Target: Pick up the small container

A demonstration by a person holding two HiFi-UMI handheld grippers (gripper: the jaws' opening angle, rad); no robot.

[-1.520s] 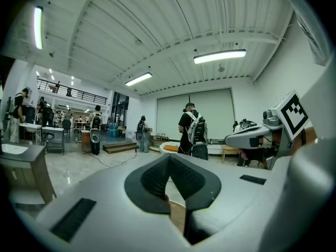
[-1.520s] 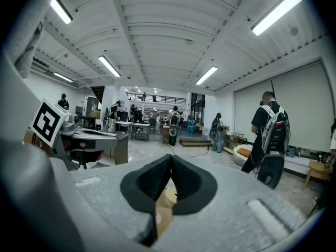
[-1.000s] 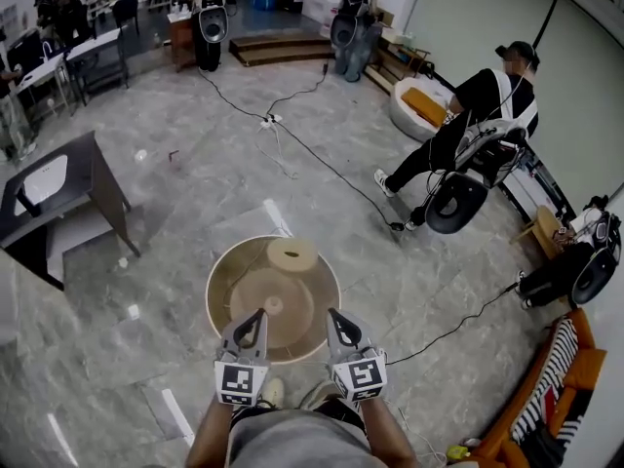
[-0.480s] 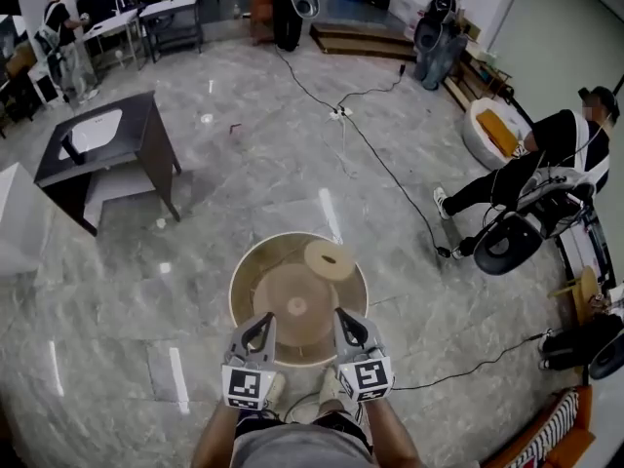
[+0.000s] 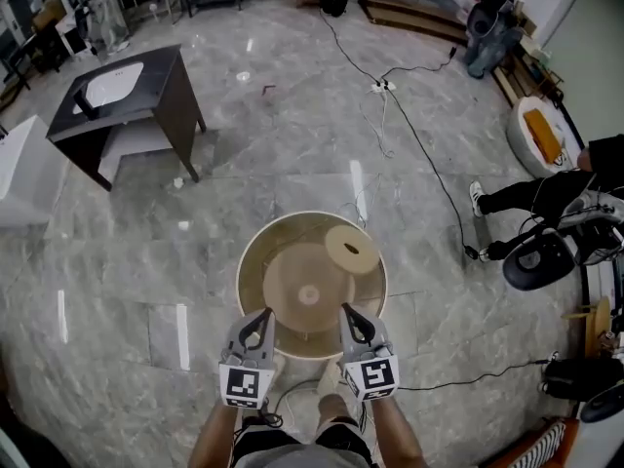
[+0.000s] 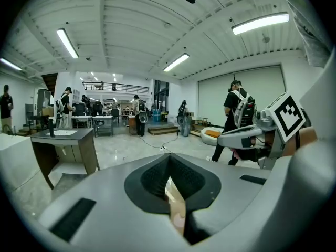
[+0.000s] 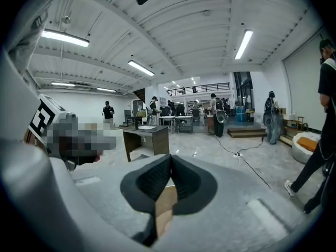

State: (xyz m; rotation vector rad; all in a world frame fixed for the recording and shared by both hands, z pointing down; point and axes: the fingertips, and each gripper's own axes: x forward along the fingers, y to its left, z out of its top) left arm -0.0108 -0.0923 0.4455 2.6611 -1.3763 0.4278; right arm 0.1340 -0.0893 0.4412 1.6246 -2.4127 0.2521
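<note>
A round tan table stands on the marble floor just ahead of me. On it lie a flat tan disc with a small hole and a small round pale object near the middle, too small to tell apart further. My left gripper and right gripper hover side by side over the table's near rim, both pointing forward. In the left gripper view the jaws meet at the tips with nothing between them. The right gripper likewise has its jaws together and empty.
A dark desk with a white basin stands at the far left, with a white block beside it. Cables run across the floor. A seated person and black equipment are at the right. My shoes show below the grippers.
The view has swung: the desk has come closer at the left and the seated person has slid toward the right edge. Both grippers stay shut over the table's near rim.
</note>
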